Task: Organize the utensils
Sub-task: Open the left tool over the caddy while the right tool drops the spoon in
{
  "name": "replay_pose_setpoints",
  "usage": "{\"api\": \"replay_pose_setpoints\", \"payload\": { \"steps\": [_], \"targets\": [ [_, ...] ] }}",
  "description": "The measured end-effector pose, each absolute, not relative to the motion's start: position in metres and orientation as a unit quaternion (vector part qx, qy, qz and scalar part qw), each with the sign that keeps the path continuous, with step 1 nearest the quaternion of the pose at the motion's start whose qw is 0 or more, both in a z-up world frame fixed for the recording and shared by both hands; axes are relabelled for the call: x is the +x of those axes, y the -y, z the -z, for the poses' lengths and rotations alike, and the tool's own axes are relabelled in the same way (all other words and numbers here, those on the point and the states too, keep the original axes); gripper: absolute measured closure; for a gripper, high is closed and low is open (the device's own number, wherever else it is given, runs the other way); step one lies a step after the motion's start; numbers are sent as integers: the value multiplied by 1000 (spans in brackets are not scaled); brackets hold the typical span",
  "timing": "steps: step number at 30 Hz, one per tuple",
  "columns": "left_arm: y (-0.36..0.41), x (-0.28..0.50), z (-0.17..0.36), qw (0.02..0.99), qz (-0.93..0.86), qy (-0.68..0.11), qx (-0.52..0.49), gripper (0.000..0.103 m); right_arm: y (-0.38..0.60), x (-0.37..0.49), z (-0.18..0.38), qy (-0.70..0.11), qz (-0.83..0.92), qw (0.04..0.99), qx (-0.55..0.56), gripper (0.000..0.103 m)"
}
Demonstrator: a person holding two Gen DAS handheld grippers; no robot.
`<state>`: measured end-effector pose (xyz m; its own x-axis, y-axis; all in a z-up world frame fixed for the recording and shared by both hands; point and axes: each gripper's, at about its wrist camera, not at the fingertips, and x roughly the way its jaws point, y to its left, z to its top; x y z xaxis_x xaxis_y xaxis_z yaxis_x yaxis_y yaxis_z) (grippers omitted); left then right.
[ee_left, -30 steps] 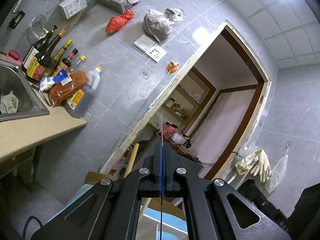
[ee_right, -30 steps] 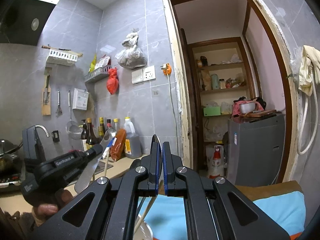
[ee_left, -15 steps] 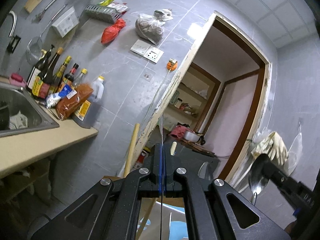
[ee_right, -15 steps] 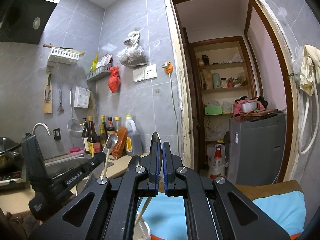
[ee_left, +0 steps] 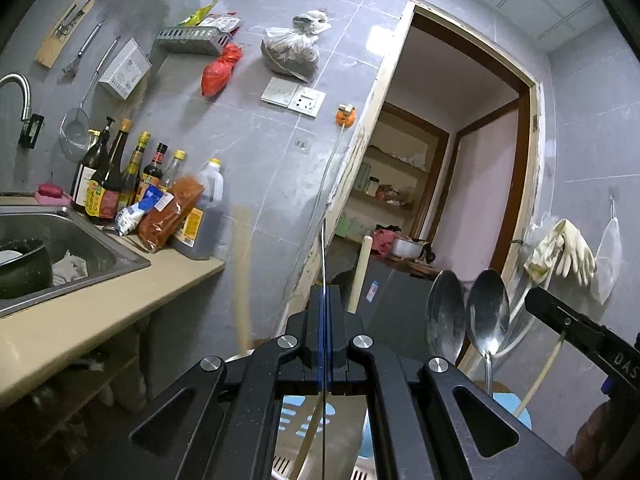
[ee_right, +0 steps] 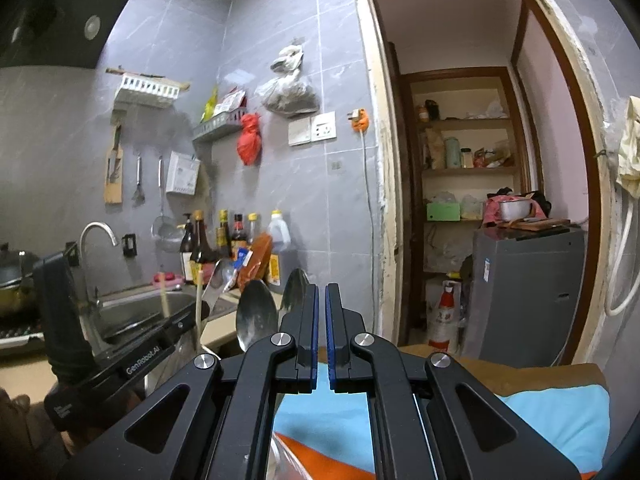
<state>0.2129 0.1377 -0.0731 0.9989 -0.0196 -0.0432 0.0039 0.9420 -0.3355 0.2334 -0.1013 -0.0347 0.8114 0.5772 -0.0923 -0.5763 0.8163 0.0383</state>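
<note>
Left gripper (ee_left: 325, 300) clamped shut; right gripper (ee_right: 321, 300) slightly parted, both raised

The thin metal utensil (ee_left: 323, 248) pinched edge-on in the left gripper (ee_left: 324, 296) shows only as a line, so its kind cannot be told. Left of that gripper a wooden stick (ee_left: 242, 272) is smeared by blur, and its lower end is lost behind the gripper's arms. Right of it, the handles of two spoons (ee_left: 486, 316) run down behind the black frame. The holder (ee_left: 320, 432) beneath shows only through the frame's opening. The right gripper (ee_right: 322, 308) has its jaws a sliver apart, and nothing can be made out between them. Bottle labels (ee_left: 98, 200) by the sink are too small to read.
</note>
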Motion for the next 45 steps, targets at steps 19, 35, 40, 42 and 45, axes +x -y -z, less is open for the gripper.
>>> {"api": "replay_pose_setpoints", "payload": {
  "steps": [19,35,40,42,45],
  "targets": [
    [-134,228,68,982,13,-65,-178,103,115,222,31,-90,-278,956,10,89],
    [-131,232,65,979,-1,-97,-179,91,140,225,22,-97,-253,961,50,69],
    [-127,223,49,982,-4,-89,-169,78,150,221,17,-92,-245,963,62,49],
    [-123,219,40,983,-5,-88,-159,71,156,220,13,-90,-241,964,68,44],
    [-112,210,23,986,-6,-86,-143,54,169,216,8,-89,-230,966,76,33]
  ]
}}
